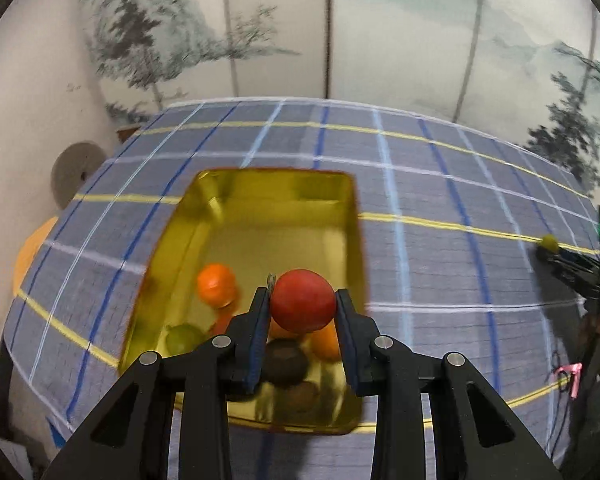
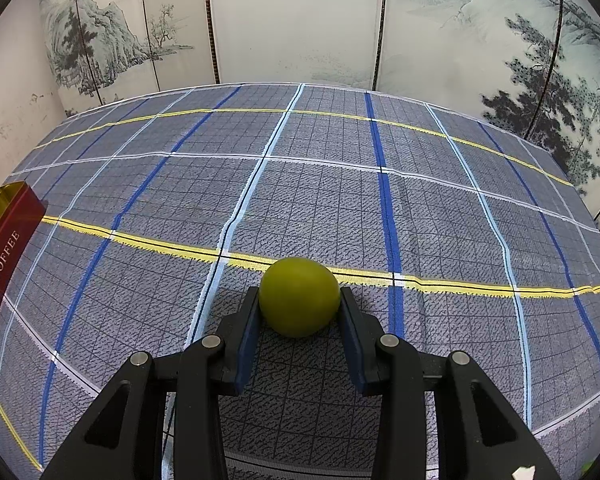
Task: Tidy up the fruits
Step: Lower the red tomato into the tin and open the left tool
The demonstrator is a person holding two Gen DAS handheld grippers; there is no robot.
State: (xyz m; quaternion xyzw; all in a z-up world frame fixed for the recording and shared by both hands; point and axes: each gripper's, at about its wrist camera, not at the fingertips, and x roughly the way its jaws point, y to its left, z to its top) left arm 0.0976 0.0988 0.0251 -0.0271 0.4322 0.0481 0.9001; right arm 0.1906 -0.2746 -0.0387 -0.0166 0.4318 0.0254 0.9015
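In the left wrist view my left gripper (image 1: 302, 300) is shut on a red round fruit (image 1: 302, 300) with a short stem, held above the near part of a gold tin (image 1: 352, 208). Inside the tin lie an orange fruit (image 1: 216, 283), a green one (image 1: 182, 338), a brown one (image 1: 286, 362) and others partly hidden by the fingers. In the right wrist view my right gripper (image 2: 299, 304) is shut on a yellow-green round fruit (image 2: 299, 297) over the checked cloth (image 2: 340, 200). That fruit (image 1: 549, 242) and gripper also show at the far right of the left view.
The tin's red side with the word TOFFEE (image 2: 4, 264) stands at the left edge of the right view. A folding screen with ink landscapes (image 2: 292, 24) backs the table. A grey disc (image 1: 74, 172) and an orange object (image 1: 30, 256) sit beyond the table's left edge.
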